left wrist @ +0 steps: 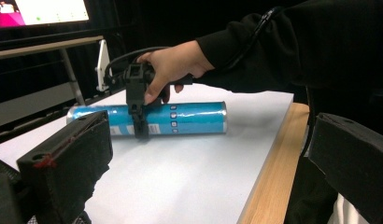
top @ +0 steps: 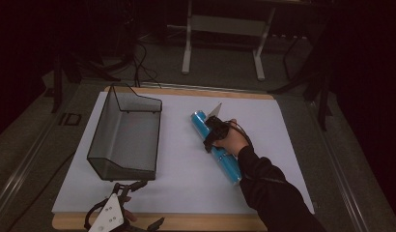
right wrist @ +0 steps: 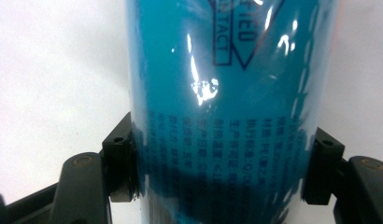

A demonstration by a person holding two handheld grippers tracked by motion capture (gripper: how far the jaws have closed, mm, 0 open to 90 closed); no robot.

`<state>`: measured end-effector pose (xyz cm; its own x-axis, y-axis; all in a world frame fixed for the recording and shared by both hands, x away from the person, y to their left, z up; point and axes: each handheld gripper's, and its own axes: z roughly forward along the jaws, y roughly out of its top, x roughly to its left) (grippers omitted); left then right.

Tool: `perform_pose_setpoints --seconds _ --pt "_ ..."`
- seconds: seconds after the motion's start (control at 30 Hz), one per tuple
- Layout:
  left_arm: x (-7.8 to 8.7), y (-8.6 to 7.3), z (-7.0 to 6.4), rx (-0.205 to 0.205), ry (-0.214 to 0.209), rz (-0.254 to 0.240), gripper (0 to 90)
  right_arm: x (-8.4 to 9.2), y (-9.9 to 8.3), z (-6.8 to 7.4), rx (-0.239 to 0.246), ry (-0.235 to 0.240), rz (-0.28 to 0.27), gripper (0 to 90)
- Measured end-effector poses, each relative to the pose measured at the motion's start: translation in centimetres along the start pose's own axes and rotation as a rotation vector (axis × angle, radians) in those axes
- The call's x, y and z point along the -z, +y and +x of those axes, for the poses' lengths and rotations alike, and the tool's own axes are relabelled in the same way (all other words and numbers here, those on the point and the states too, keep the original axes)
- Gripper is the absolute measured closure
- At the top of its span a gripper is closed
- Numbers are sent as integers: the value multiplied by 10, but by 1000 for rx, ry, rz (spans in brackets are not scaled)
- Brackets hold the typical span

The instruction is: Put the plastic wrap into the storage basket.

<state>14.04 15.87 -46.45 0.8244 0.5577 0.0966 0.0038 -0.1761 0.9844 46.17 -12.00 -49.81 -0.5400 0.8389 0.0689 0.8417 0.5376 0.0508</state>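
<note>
A long blue cylinder (top: 229,166) wrapped in glossy film lies on its side on the white table cover (top: 186,193), right of centre. My right gripper (top: 213,137) comes down over its middle and is shut on it. In the right gripper view, both black pads (right wrist: 122,163) press the blue cylinder (right wrist: 227,93) from either side. The left gripper view shows that right gripper (left wrist: 138,121) clamped across the cylinder (left wrist: 189,117), with a hand behind it. My left gripper (top: 130,185) rests at the near left edge, jaws wide apart and empty (left wrist: 208,158).
A black wire-mesh basket (top: 102,130) stands on the left half of the table, its opening facing up. The wooden table edge (top: 186,221) runs along the front. Metal frame legs (top: 187,48) and cables lie on the floor beyond the table.
</note>
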Motion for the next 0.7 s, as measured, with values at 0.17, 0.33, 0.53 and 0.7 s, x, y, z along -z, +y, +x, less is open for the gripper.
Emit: perform_pose_setpoints --seconds 0.17,0.33,0.53,0.7 --pt "0 0 0 -1 1 3 5 15 1 -4 -25 9 -45 314" --pt "0 0 0 -3 1 2 5 34 0 -3 -25 2 -95 315" --pt "-1 0 0 -1 4 2 5 59 -2 5 -8 10 -166 315" --pt "-1 0 0 -3 5 3 5 77 1 16 -3 31 -219 315"
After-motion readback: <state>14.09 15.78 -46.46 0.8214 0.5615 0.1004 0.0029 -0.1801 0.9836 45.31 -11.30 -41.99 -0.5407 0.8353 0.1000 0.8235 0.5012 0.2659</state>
